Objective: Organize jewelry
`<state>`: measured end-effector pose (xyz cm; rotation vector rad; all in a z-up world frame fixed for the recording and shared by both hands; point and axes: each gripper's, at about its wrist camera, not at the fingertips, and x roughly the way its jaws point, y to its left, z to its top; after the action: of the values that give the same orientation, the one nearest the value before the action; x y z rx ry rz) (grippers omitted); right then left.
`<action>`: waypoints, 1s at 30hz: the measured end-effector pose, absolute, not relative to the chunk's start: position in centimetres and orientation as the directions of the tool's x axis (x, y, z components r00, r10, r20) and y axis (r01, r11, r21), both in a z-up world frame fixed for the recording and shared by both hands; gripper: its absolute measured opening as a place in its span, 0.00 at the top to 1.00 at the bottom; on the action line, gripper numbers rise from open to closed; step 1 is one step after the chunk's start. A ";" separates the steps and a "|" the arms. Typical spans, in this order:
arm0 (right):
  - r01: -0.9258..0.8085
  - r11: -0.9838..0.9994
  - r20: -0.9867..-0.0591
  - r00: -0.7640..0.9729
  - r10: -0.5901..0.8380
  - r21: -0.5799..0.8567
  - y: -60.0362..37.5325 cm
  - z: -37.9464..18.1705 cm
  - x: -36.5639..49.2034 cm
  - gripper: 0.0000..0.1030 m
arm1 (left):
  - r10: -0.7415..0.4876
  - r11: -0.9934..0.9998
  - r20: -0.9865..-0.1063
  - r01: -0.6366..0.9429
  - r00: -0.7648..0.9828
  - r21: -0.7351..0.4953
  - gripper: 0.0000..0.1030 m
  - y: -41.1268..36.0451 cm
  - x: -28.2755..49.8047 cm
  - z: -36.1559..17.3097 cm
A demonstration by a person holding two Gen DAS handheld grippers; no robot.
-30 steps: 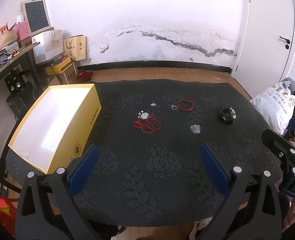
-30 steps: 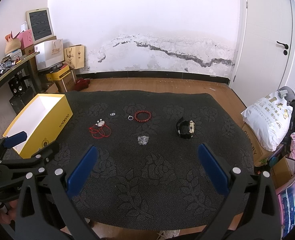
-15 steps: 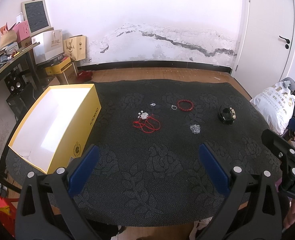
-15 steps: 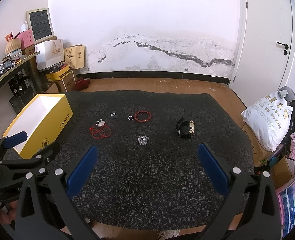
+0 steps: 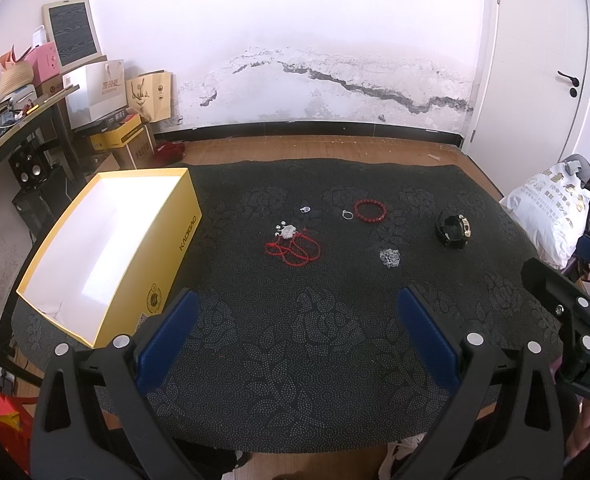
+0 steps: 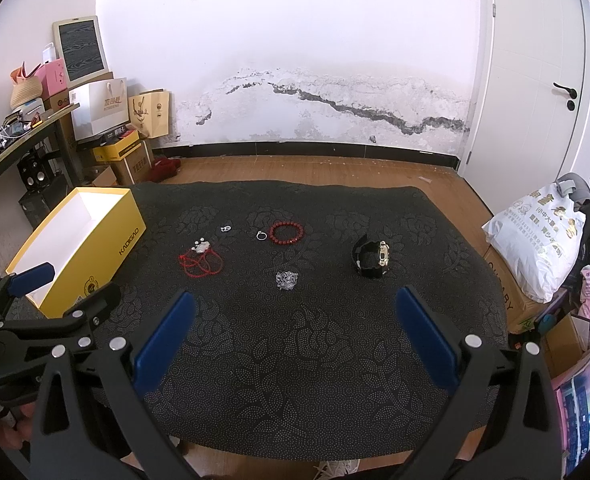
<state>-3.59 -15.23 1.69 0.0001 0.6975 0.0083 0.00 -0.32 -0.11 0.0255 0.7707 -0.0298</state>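
Jewelry scattered mid-frame on a black embossed cloth, both sets of jaws released and holding nothing.

A red cord necklace with a silver pendant lies loosely tangled at centre; up and right sit a ring of round red beads, a small silver ring just beside it, and a tiny silver clasp-like piece, too small to identify. A crumpled silver chain and a black watch lie further right. An open yellow cardboard box, white inside, fills the left. The left gripper and right gripper show blue-padded fingers at the bottom, cut off by the frame. The desk's edges are hidden under the cloth.
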 end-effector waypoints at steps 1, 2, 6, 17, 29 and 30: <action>-0.008 1.000 -0.642 0.767 0.008 0.003 -15.2 1.7 -3.6 0.06 | -0.019 0.999 -0.697 0.036 0.717 0.010 0.06 -0.3 0.0 -0.1; -0.009 1.000 -0.643 0.766 0.009 0.004 -15.3 1.7 -3.6 0.06 | -0.019 0.999 -0.697 0.036 0.717 0.010 0.06 -0.3 0.0 -0.1; -0.008 1.000 -0.643 0.766 0.008 0.004 -15.2 1.7 -3.6 0.06 | -0.019 0.999 -0.697 0.036 0.717 0.010 0.06 -0.3 0.0 -0.1; -0.007 1.000 -0.646 0.763 0.009 0.006 -15.3 1.6 -3.5 0.06 | -0.018 0.999 -0.701 0.035 0.713 0.011 0.06 -0.3 0.0 -0.3; -0.021 1.000 -0.670 0.742 0.026 0.016 -15.3 -1.0 -1.9 0.06 | -0.009 0.999 -0.751 0.031 0.660 0.015 0.06 0.1 2.2 -3.9; -0.023 1.000 -0.669 0.742 0.025 0.013 -15.3 -1.3 -1.5 0.06 | -0.007 0.999 -0.757 0.028 0.654 0.015 0.06 0.1 2.7 -4.4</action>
<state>-1.53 -15.26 -1.29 0.0038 0.7337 0.0265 2.72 0.09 -4.43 0.0262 0.8580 -0.0194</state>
